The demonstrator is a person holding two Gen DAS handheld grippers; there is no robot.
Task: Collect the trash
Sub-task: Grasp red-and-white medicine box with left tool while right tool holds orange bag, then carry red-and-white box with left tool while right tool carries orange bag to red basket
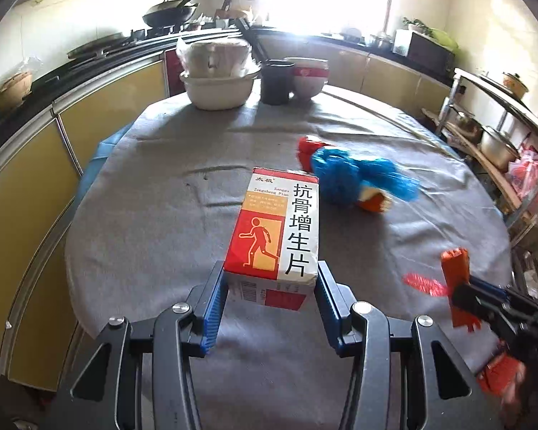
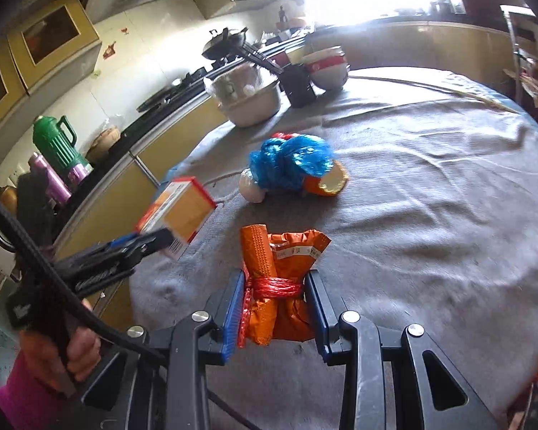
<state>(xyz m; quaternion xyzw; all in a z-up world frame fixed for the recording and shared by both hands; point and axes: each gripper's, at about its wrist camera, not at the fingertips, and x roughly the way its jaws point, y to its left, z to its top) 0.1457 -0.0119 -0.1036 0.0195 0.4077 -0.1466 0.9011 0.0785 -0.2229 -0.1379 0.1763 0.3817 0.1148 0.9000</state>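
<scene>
While clamped between blue pads, lifted clear of the grey tablecloth (image 1: 143, 222): medicine box (image 1: 276, 229) in the left gripper (image 1: 270, 286), orange wrapper bundle (image 2: 279, 286) in the right gripper (image 2: 274, 308). Further out, lying on the cloth, blue plastic bag (image 1: 351, 175) wadded with orange scraps. Beyond, at the far edge, white basin (image 1: 218, 86), dark cup (image 1: 276, 82), red-banded bowl (image 1: 310, 77).

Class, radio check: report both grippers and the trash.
Left gripper clamps medicine box. Right gripper clamps orange wrapper. Blue bag remains on table.
</scene>
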